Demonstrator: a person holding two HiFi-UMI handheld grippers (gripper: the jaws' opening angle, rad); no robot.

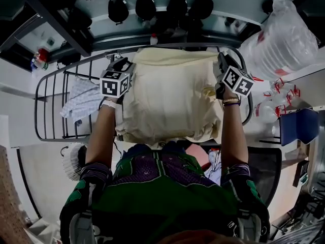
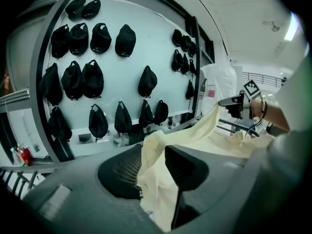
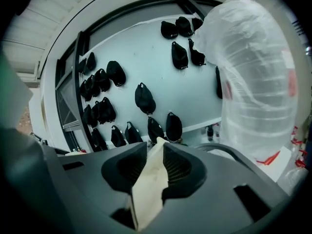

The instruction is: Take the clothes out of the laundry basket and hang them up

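Observation:
A cream garment (image 1: pixel 167 95) lies spread over the top of a grey wire drying rack (image 1: pixel 51 100) in front of me. My left gripper (image 1: pixel 121 64) is at its far left corner and my right gripper (image 1: pixel 222 61) at its far right corner. In the left gripper view the cream cloth (image 2: pixel 156 179) lies slack in the gap between the parted jaws (image 2: pixel 153 155), and the right gripper (image 2: pixel 234 104) shows beyond it. In the right gripper view a fold of the cloth (image 3: pixel 148 189) stands between that gripper's jaws (image 3: pixel 155 152), which are a little apart.
A white patterned cloth (image 1: pixel 81 100) hangs on the rack's left part. Black caps (image 1: pixel 146 5) hang on the pale wall behind. A big clear plastic bag (image 1: pixel 279 34) bulges at the right, with a blue box (image 1: pixel 299 125) below it. A white ribbed round thing (image 1: pixel 73 161) sits low left.

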